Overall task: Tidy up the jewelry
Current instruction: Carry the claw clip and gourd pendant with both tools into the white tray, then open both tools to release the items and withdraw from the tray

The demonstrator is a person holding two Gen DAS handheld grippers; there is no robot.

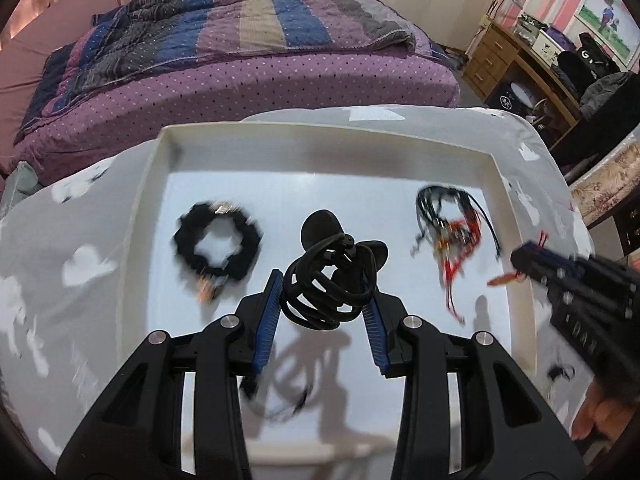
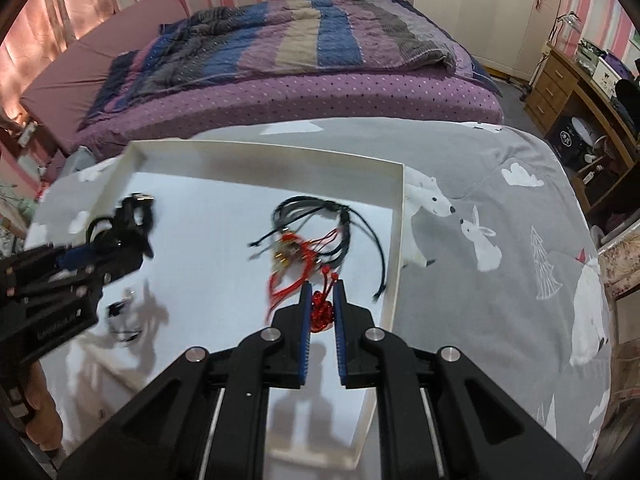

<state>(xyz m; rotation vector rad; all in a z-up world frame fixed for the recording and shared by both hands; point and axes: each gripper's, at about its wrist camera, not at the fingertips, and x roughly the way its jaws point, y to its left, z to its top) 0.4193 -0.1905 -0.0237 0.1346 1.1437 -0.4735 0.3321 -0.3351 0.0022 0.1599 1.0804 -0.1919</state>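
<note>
A white tray [image 1: 152, 184] lies on a grey printed cloth. My left gripper [image 1: 326, 300] is shut on a black claw hair clip [image 1: 332, 280] and holds it above the tray's middle. A black scrunchie [image 1: 218, 240] lies in the tray at the left. A tangle of black and red cords [image 1: 452, 232] lies at the right. My right gripper [image 2: 322, 304] is shut on a red knotted charm [image 2: 322, 312] at the end of those cords [image 2: 316, 236], near the tray's right wall [image 2: 398, 240]. It also shows in the left wrist view [image 1: 520, 264].
A bed with a purple dotted sheet [image 1: 240, 88] and striped quilt stands behind the table. A wooden desk [image 1: 512, 60] with clutter is at the far right. The cloth has polar bear and rabbit prints [image 2: 440, 208]. A small dark item [image 1: 560, 372] lies outside the tray's right wall.
</note>
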